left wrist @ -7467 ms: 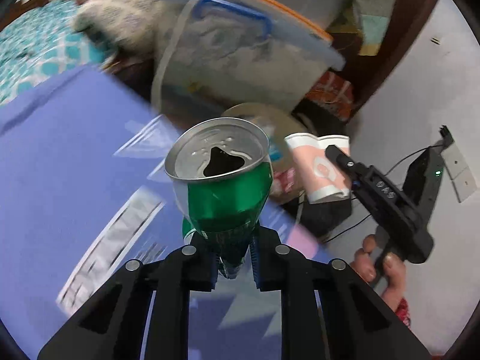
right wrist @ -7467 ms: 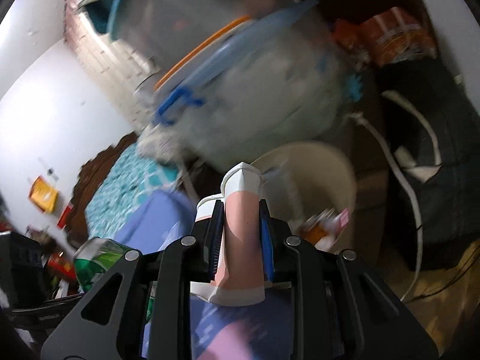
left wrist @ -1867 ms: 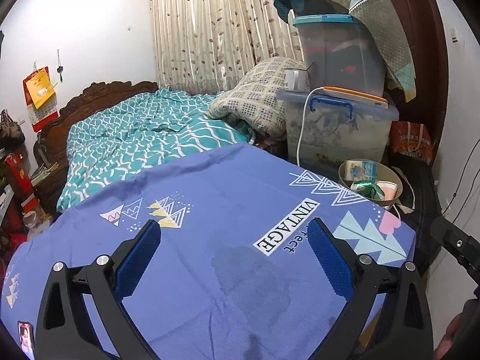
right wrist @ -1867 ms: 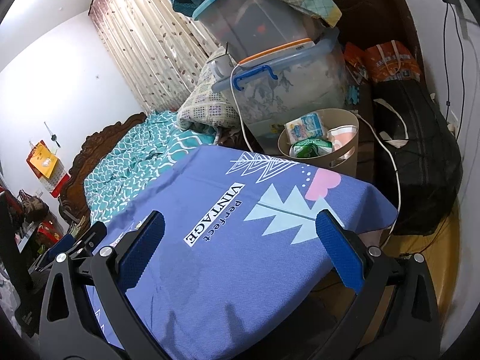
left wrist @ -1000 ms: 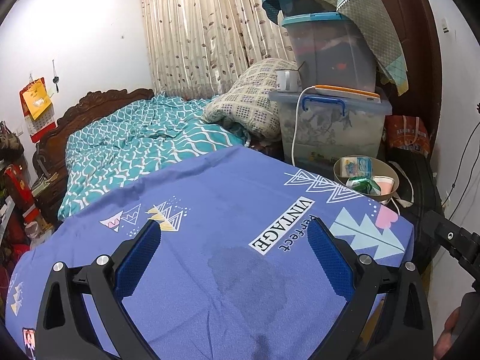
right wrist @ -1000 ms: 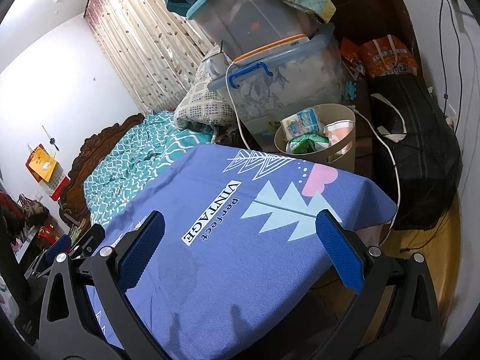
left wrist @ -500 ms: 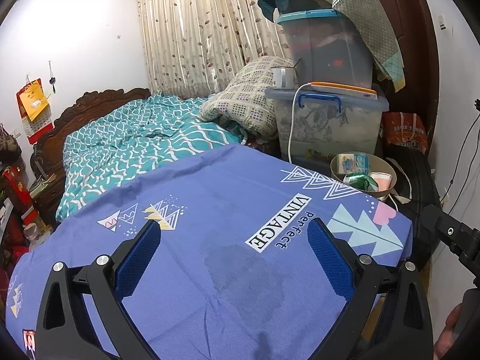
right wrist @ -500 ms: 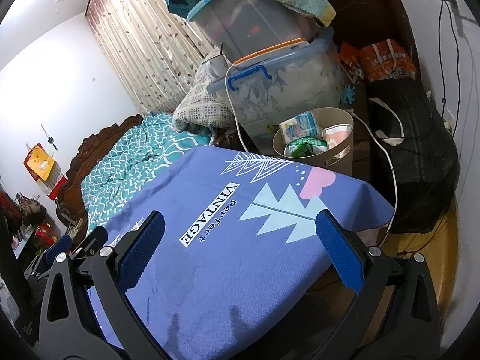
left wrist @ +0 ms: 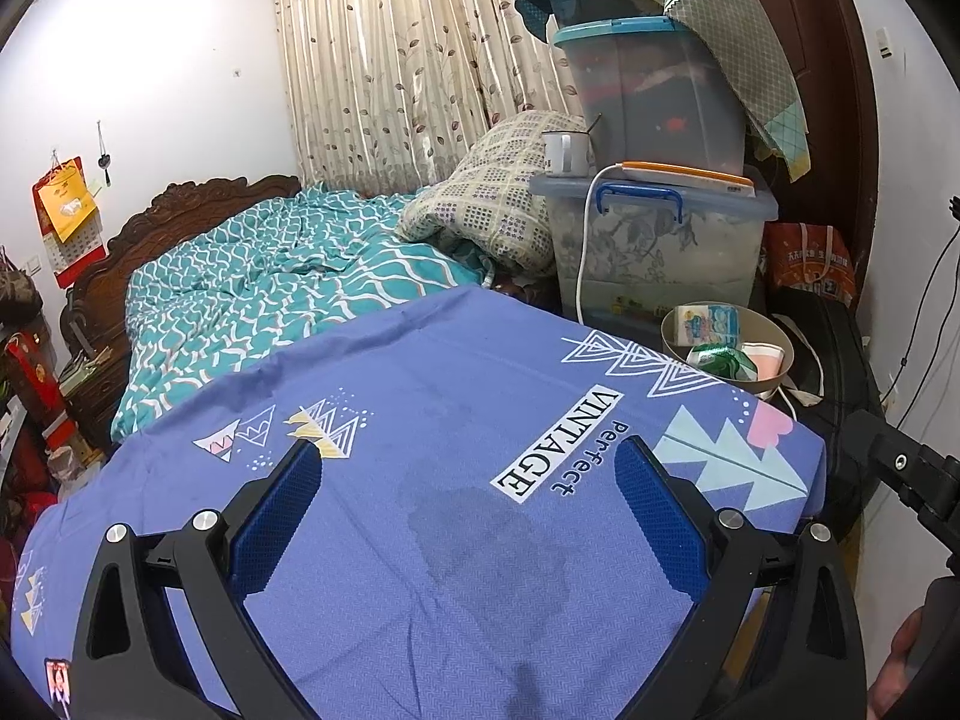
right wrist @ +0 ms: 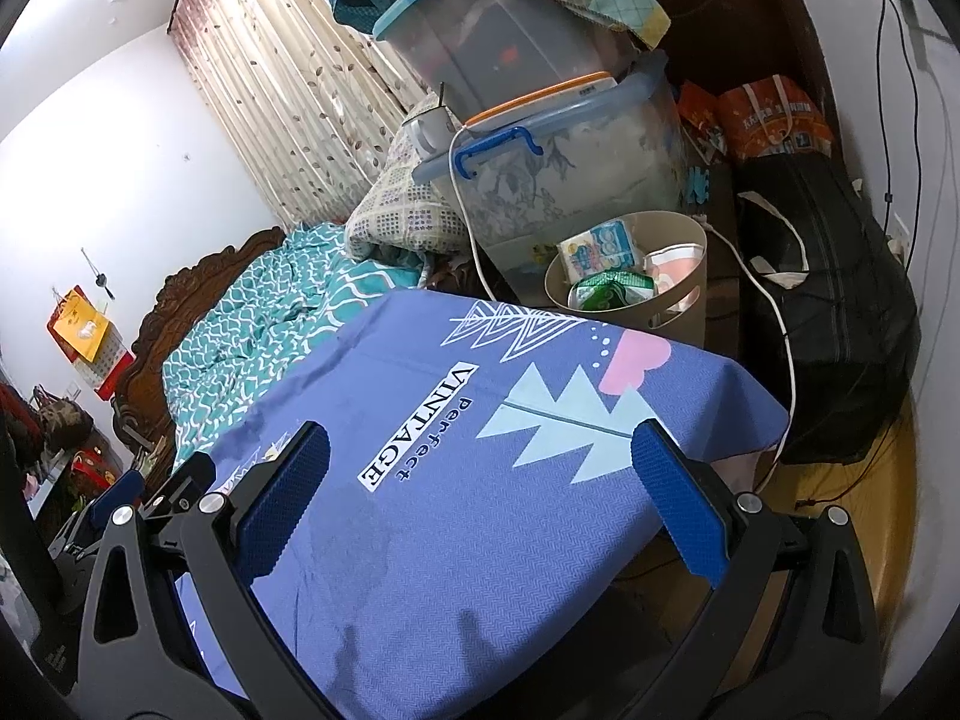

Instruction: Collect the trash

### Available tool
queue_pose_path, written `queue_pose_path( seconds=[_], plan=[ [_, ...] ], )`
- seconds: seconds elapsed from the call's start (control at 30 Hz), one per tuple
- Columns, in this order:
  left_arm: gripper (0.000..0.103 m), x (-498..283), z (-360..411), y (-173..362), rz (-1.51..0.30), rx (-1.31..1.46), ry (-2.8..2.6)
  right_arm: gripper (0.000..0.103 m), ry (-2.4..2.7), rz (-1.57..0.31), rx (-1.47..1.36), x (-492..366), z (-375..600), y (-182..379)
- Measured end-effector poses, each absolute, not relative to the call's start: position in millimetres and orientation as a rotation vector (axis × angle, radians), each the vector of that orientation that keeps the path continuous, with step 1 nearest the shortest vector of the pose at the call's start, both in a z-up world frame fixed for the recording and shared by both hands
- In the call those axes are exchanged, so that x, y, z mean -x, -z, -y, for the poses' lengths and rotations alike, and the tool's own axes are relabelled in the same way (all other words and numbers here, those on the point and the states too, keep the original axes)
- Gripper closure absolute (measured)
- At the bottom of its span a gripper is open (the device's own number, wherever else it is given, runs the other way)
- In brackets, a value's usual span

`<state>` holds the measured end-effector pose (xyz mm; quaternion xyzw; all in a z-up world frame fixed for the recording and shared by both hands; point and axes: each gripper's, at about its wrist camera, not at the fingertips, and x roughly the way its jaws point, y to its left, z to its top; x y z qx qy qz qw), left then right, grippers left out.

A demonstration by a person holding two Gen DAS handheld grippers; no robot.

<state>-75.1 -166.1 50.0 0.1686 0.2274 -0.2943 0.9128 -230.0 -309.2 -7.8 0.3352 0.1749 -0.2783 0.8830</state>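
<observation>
A beige waste bin (right wrist: 690,294) stands on the floor past the far corner of the table; it also shows in the left wrist view (left wrist: 780,354). In it lie a crushed green can (right wrist: 609,291), a blue-and-white tissue pack (right wrist: 597,249) and a pink paper cup (right wrist: 672,267). My left gripper (left wrist: 468,504) is open and empty over the blue tablecloth (left wrist: 420,420). My right gripper (right wrist: 480,486) is open and empty over the same cloth (right wrist: 480,480), to the right of the left one.
A dark wet stain (left wrist: 480,534) marks the cloth. Stacked plastic storage boxes (right wrist: 558,162) with a white cable stand behind the bin. A black bag (right wrist: 828,306) sits right of the bin. A bed with a teal quilt (left wrist: 270,282) lies beyond the table.
7.5 s ago my left gripper held the green can and my right the pink cup near the bin; both now lie in the bin. Both grippers are open and back over the table.
</observation>
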Motion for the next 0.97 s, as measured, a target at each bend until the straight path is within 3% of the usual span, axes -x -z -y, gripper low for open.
queue_pose_path(
  seconds=[0.97],
  plan=[
    [0.009,74.8,168.5,-44.2,-0.492,-0.359,0.653,0.003,0.583,-0.366,-0.701,232.4,306.0,16.5]
  ],
)
